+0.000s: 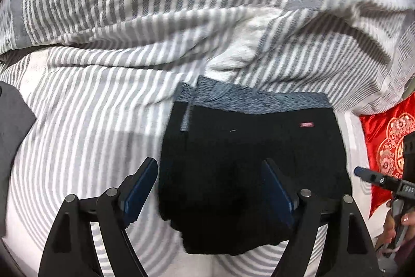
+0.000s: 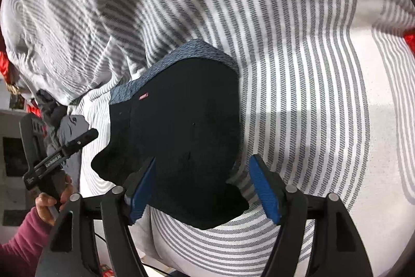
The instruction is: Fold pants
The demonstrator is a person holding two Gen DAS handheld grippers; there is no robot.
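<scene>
Left wrist view: hovering over folded black pants (image 1: 249,168), both claws gaping wide, gripping nothing.

Looking down past the left gripper (image 1: 210,188), pants lying just ahead and below, sitting mostly between the blue pads and beyond, long axis running away toward the grey waistband (image 1: 249,100) at the far end. Right gripper (image 2: 202,186) hanging over the near hem, slightly nearer the cloth's lower edge, pads apart and clear of fabric. Striped bedding (image 1: 103,95) spreading all round. Right wrist view catching the ragged near hem and a hand (image 2: 52,201) holding the other tool; left view alone showing a red cushion (image 1: 384,136) off to the side.
</scene>
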